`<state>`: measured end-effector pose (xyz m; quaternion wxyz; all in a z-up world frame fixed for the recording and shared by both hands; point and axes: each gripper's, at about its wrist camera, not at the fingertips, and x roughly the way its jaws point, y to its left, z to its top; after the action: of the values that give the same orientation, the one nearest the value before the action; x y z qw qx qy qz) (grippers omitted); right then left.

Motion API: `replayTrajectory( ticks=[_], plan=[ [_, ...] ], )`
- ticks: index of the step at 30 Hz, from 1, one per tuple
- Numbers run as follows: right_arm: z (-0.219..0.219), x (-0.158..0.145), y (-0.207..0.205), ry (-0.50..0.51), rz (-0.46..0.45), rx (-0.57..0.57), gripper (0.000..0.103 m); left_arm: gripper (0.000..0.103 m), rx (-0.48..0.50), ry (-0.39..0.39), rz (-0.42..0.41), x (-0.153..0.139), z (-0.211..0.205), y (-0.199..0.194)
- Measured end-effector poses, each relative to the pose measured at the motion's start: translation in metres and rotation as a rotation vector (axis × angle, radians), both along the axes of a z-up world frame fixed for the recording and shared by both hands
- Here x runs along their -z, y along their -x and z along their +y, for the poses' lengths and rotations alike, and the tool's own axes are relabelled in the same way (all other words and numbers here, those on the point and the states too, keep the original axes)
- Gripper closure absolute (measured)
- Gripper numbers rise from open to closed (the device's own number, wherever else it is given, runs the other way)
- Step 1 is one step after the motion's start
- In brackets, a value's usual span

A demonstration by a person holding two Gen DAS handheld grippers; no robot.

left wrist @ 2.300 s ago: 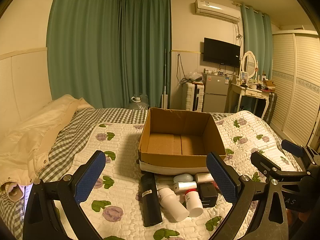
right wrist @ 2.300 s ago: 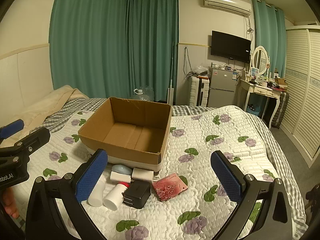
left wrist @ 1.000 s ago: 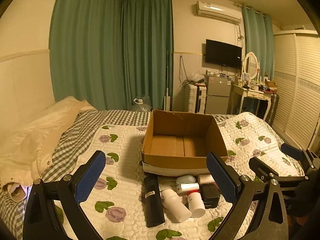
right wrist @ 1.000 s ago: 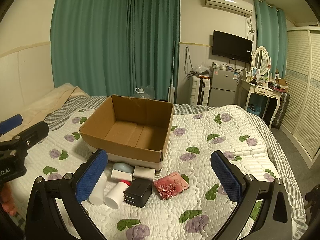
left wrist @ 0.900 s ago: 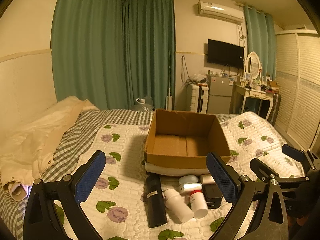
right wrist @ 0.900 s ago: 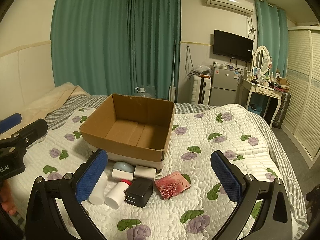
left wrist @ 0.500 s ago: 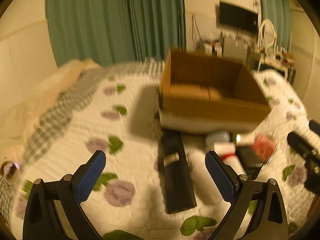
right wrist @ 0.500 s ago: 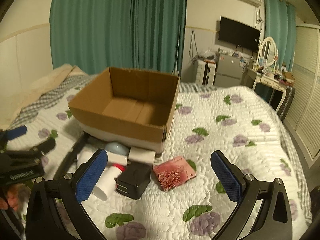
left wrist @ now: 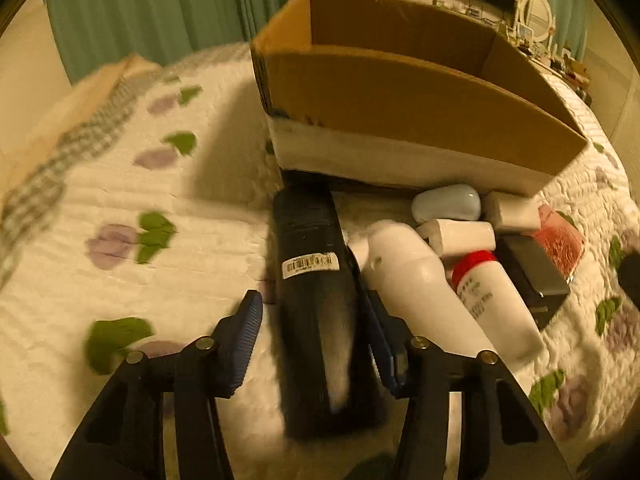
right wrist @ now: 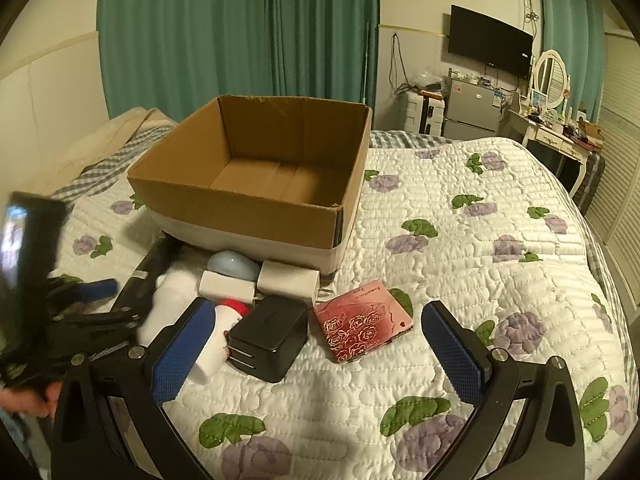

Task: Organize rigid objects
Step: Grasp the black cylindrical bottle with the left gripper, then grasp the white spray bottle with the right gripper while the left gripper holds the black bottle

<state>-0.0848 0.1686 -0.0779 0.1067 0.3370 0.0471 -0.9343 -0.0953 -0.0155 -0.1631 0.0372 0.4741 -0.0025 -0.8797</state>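
Your left gripper (left wrist: 314, 322) had just been closing around the one black cylinder (left wrist: 316, 300) lying before the single cardboard box (right wrist: 256, 184); pad contact was blurred. Your right gripper (right wrist: 316, 344) stood wide open above one black adapter (right wrist: 268, 338) and one red card (right wrist: 362, 320). Two white bottles (left wrist: 424, 292) lay beside the cylinder.

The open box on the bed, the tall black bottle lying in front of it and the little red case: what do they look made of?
Box: corrugated cardboard, matt brown, fluted edge showing at the corner; white band around its base. Black bottle: probably plastic, dark with a soft sheen and a barcode sticker, though blurred. Red case: hard and glossy, with embossed-looking roses; plastic or metal, I cannot tell which.
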Motion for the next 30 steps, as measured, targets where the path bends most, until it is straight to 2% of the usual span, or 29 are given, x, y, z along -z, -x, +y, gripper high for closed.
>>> replayTrajectory(
  ticks=[4,9,14,16,21,24,27,29,30],
  plan=[
    [-0.006,0.002,-0.002,-0.024,-0.006,-0.015,0.0,0.06,0.008,0.016,0.047,-0.01,0.002,-0.013],
    [-0.019,0.004,0.0,-0.033,-0.028,-0.047,0.0,0.062,0.023,0.007,0.125,-0.038,0.003,-0.044],
    [-0.052,0.004,0.007,-0.001,-0.077,-0.172,0.005,0.062,0.019,0.018,0.186,-0.06,-0.007,-0.053],
    [-0.068,0.006,0.012,0.005,-0.1,-0.225,0.013,0.062,0.011,0.014,0.207,-0.067,-0.014,-0.054],
    [-0.102,0.027,0.033,0.017,-0.174,-0.327,0.024,0.062,-0.027,0.012,0.245,-0.077,-0.037,-0.057],
    [-0.117,0.041,0.042,0.001,-0.211,-0.35,0.032,0.062,-0.045,0.003,0.248,-0.077,-0.049,-0.055],
    [-0.13,0.052,0.045,-0.023,-0.239,-0.368,0.044,0.062,-0.057,-0.004,0.247,-0.076,-0.053,-0.054],
    [-0.136,0.055,0.043,-0.051,-0.231,-0.366,0.045,0.062,-0.056,-0.002,0.25,-0.077,-0.052,-0.055],
    [-0.138,0.056,0.042,-0.071,-0.219,-0.358,0.052,0.062,-0.054,-0.001,0.251,-0.078,-0.05,-0.055]
  ],
)
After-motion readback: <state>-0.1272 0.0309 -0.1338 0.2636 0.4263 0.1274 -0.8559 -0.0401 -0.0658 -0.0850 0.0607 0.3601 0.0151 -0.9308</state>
